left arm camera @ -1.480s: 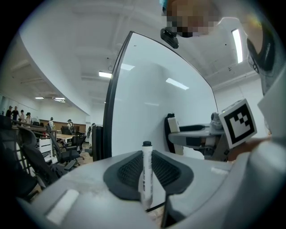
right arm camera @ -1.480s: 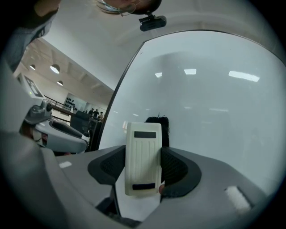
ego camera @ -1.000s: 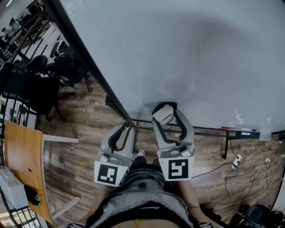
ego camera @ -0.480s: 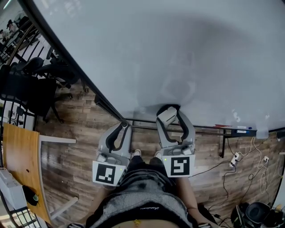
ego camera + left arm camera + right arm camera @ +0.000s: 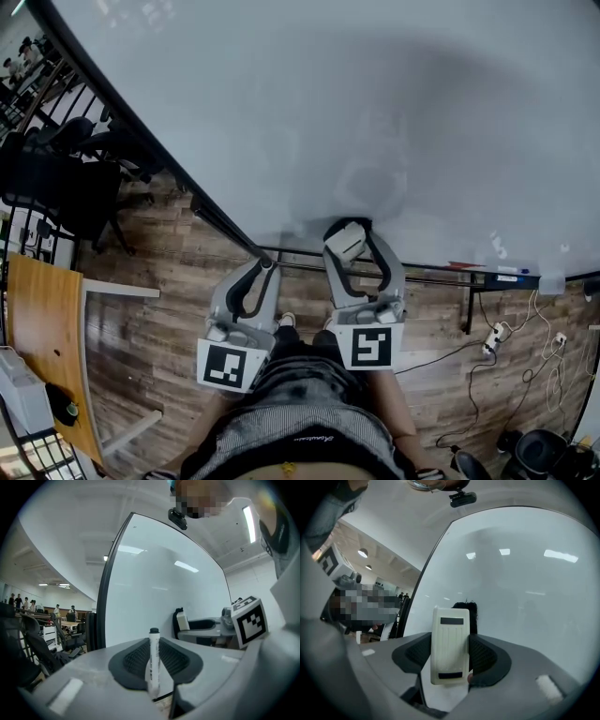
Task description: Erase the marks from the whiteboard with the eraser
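Observation:
A large whiteboard [image 5: 375, 103] fills the upper head view; I see no clear marks on it, only a faint smudged patch above the eraser. My right gripper [image 5: 352, 246] is shut on a cream eraser [image 5: 450, 651] [image 5: 344, 239], which is held close to the board's lower part; its dark felt side faces the whiteboard [image 5: 525, 588]. My left gripper [image 5: 266, 267] is shut on a white marker [image 5: 153, 665] with a black cap, held upright, lower and left of the whiteboard [image 5: 159, 602].
The board's dark frame edge [image 5: 141, 141] runs diagonally at left. A tray rail [image 5: 441, 277] with markers [image 5: 511, 278] lies along the board's bottom. Office chairs [image 5: 66, 178], a wooden desk [image 5: 42, 337] and floor cables [image 5: 497, 347] surround me.
The right gripper with the eraser has shifted slightly along the board's lower part. The view has drifted a little; the left gripper stays about where it was.

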Demonstrator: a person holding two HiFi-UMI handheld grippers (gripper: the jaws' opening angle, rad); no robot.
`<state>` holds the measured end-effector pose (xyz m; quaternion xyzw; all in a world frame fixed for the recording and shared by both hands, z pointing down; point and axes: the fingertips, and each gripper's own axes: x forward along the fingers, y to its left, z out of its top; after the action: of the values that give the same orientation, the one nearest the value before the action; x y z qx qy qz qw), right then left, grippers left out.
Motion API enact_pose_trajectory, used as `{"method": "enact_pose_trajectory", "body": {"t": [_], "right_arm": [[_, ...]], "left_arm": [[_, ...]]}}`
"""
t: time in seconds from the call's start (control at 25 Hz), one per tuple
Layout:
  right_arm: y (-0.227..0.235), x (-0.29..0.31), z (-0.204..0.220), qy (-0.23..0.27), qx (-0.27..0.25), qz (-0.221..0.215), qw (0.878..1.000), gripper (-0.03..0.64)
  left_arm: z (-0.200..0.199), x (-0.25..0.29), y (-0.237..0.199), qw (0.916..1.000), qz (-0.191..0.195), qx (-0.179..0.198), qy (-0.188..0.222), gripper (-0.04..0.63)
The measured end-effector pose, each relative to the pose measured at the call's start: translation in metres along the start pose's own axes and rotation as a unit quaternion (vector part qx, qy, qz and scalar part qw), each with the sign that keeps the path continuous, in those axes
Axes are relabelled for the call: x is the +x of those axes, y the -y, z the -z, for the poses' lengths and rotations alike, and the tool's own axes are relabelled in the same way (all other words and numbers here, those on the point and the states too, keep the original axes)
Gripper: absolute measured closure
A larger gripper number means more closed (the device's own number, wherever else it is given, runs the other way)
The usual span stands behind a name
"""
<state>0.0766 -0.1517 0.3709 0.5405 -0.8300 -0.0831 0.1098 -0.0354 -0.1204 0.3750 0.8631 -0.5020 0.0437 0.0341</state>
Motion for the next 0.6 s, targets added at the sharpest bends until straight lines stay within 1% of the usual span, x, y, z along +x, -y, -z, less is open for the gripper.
{"method": "enact_pose_trajectory", "body": {"t": [0.08,0.24,0.36,0.6], "right_arm": [[0.000,0.000,-0.010,0.014,0.000,-0.003,1.000,0.365],[0.001,0.000,-0.043,0.058,-0.003,-0.009,0.998,0.365],[0.004,-0.001,-0.064,0.080,0.005,-0.014,0.997,0.365],[0.004,-0.002,-0.063,0.094,0.014,-0.019,0.995,0.364]], "left_arm": [[0.000,-0.001,0.002,1.0000,-0.002,-0.001,0.000,0.520],[0.002,-0.004,0.005,1.0000,-0.005,-0.004,-0.001,0.520],[0.003,-0.008,0.002,0.9999,-0.010,-0.006,-0.004,0.520],[0.006,-0.013,-0.006,0.9998,-0.019,-0.007,-0.007,0.520]]}}
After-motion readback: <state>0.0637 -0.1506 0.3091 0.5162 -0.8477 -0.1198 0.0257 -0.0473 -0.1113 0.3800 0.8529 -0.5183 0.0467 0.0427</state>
